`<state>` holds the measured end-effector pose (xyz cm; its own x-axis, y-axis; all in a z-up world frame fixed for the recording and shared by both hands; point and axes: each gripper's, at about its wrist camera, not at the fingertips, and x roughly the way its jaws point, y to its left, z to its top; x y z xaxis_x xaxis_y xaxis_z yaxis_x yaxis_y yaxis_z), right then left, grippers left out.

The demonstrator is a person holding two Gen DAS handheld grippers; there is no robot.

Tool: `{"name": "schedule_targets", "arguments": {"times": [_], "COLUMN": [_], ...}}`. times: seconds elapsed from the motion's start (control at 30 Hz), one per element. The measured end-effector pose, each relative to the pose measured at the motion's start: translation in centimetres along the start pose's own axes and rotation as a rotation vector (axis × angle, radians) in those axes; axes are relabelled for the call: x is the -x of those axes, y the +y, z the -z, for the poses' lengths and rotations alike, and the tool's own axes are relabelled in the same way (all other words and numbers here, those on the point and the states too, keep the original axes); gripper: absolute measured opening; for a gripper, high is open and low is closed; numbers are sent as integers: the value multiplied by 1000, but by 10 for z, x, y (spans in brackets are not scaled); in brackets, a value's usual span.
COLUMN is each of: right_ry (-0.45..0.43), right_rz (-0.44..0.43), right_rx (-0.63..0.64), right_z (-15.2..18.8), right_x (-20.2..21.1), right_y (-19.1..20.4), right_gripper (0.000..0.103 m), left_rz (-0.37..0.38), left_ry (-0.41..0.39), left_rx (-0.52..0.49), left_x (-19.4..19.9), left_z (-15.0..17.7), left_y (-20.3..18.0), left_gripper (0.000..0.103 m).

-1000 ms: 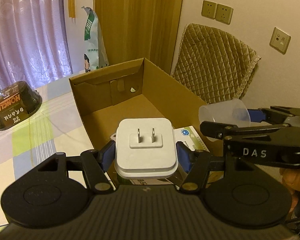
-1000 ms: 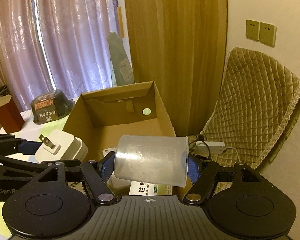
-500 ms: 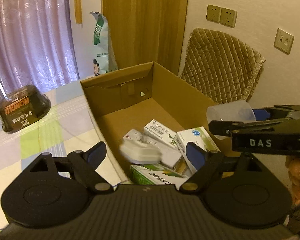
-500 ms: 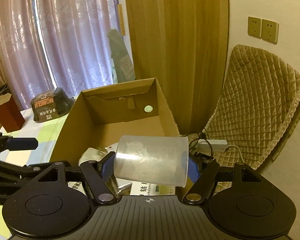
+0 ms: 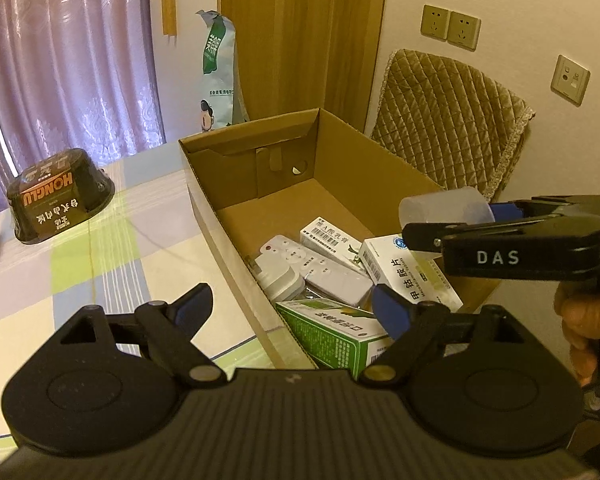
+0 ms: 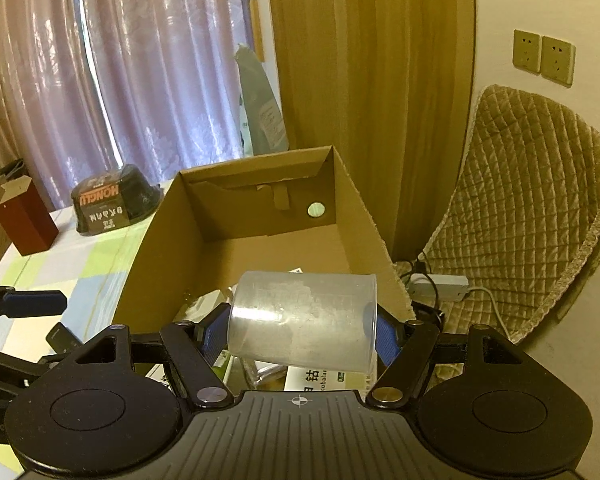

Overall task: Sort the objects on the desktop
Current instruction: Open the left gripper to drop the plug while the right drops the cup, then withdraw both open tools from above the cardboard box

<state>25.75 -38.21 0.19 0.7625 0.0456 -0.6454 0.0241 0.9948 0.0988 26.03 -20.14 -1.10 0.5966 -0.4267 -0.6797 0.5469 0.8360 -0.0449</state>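
While the right gripper (image 6: 302, 334) jaws clamp a clear plastic cup (image 6: 302, 328) lower centre, above the cardboard box (image 6: 228, 204), the left gripper (image 5: 290, 304) jaws gape empty. Likely next: lower cup among boxed items, release.

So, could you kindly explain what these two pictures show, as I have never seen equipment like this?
There is no robot: a person holds a pair of tongs in each hand, and each carries a camera looking along its fingers. The left view shows the left tongs open and holding nothing above a cardboard box on a checked tablecloth. In the box lie medicine boxes, a white plug adapter and a remote. The right view shows the right tongs gripping a clear plastic cup on its side over the box. A black bowl sits further back.
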Motion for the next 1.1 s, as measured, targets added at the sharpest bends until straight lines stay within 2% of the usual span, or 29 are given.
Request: {"name": "schedule_targets", "arguments": {"times": [0.1, 0.13, 0.17, 0.23, 0.53, 1.1], "right_ry": [25, 22, 15, -19, -9, -5], "right_rz": [-5, 1, 6, 0, -19, -30], "right_rx": [13, 17, 20, 9, -44, -81], "right_z": [0, 0, 1, 3, 15, 42], "right_x": [-8, -9, -10, -5, 12, 70], "right_y": [1, 2, 2, 1, 0, 17], "right_gripper": [73, 90, 103, 103, 103, 103], "left_rz": [-4, -5, -7, -10, -25, -66], "left_ry": [5, 6, 8, 12, 27, 55], "left_rx": [7, 9, 12, 17, 42, 138], "left_x": [2, 3, 4, 6, 15, 72], "left_z": [4, 5, 6, 9, 23, 71], "left_y": [3, 4, 5, 7, 16, 28], "left_gripper": [84, 84, 84, 84, 84, 85]}}
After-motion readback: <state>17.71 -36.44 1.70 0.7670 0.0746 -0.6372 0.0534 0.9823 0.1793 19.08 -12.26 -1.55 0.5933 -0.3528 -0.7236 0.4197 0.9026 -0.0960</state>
